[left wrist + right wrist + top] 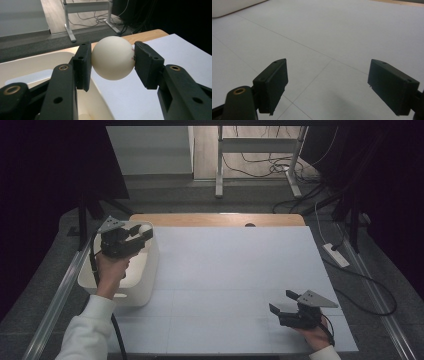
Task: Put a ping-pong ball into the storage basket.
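Ball (113, 58), cream-white and round, is sitting pinched between the jaws of our left gripper (112, 60), and we are holding it above the far rim of the white bin (145, 285) at the table's left edge. Our right gripper (327, 87) is resting with its jaws spread wide and nothing between them, low over the white table sheet (230, 270), well apart from the bin.

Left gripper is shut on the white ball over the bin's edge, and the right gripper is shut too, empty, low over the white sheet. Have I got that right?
Not quite. The right gripper is open: the right gripper view shows its jaws set wide apart, empty, over the white sheet. The rest holds: in the left gripper view the left gripper is shut on the white ball above the rim of the bin.
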